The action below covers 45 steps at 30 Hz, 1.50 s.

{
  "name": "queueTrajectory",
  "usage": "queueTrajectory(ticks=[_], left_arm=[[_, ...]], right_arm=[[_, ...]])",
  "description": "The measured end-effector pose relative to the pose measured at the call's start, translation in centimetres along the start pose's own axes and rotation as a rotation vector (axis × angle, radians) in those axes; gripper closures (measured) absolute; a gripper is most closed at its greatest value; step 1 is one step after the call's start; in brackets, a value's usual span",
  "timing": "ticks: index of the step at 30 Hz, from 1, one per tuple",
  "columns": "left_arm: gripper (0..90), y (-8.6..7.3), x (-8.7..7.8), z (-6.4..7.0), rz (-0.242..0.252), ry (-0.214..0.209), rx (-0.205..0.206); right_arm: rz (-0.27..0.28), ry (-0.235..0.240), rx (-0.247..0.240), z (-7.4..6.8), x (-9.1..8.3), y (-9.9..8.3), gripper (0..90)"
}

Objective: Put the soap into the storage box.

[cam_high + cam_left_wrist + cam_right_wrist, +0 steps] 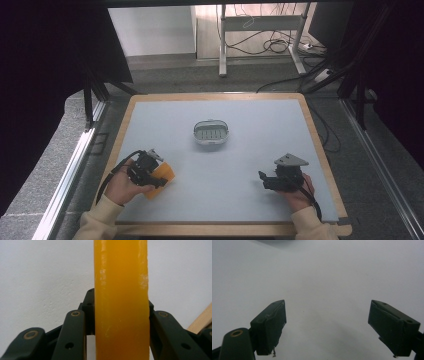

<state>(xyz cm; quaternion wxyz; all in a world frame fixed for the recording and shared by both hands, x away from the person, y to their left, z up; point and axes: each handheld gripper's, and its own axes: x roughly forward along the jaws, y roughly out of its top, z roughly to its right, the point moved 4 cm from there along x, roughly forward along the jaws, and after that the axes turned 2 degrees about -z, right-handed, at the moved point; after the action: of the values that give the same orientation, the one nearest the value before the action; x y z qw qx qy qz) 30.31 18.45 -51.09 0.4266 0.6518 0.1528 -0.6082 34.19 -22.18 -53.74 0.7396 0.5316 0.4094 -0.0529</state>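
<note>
Underneath both grippers lies a pale grey table [260, 150] with a wooden rim, cables on the floor beyond. Left gripper [159, 181] clamps an orange bar [121, 302]; right gripper [334, 327] gapes wide. Ahead, between them, sits a small white basket [211, 133].

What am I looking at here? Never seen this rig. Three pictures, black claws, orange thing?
No robot: a person at a table holds a hand-operated two-jaw gripper in each hand. The high view looks down from above the person's side. There the left gripper sits at the left and the right gripper at the right, over a pale grey mat on a wood-edged table. A small white oval dish with a slotted bottom lies mid-mat. The other two pictures come from cameras riding on each gripper. In the left gripper view, the jaws are clamped on an orange block. The right gripper view shows its jaws wide apart, holding nothing.
</note>
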Motion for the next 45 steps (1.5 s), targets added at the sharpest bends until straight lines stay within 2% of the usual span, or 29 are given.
queueTrajectory(ticks=[13,16,17,21,24,29,39,45], left_arm=[[61.6,-0.1,-1.0,-0.5,0.030,0.002,0.011],[61.6,-0.3,-1.2,-0.5,0.035,-0.012,0.019],[61.6,-0.3,-1.2,-0.5,0.037,-0.023,0.021],[61.7,-0.1,-1.1,-0.4,0.031,-0.026,0.025],[61.7,0.3,-1.3,-0.4,0.036,-0.044,0.024],[61.6,0.8,-1.6,-0.3,0.036,-0.042,0.028],[61.7,1.7,-2.3,-0.3,0.046,-0.050,0.064],[61.7,1.9,-2.7,-0.5,0.057,-0.045,0.065]], right_arm=[[0.000,-0.001,0.003,0.1,0.0,0.0,15.5],[0.006,0.013,0.022,0.1,-0.1,0.0,15.6],[0.004,0.033,0.040,0.0,0.1,0.0,15.5],[-0.001,0.042,0.035,0.0,0.3,0.0,15.6],[0.011,0.043,0.025,0.0,0.0,0.0,15.6],[0.014,0.049,0.020,-0.1,-0.1,0.0,15.6],[0.005,0.041,0.019,-0.1,0.0,-0.1,15.6],[0.001,0.037,0.018,-0.1,0.0,-0.1,15.6]])
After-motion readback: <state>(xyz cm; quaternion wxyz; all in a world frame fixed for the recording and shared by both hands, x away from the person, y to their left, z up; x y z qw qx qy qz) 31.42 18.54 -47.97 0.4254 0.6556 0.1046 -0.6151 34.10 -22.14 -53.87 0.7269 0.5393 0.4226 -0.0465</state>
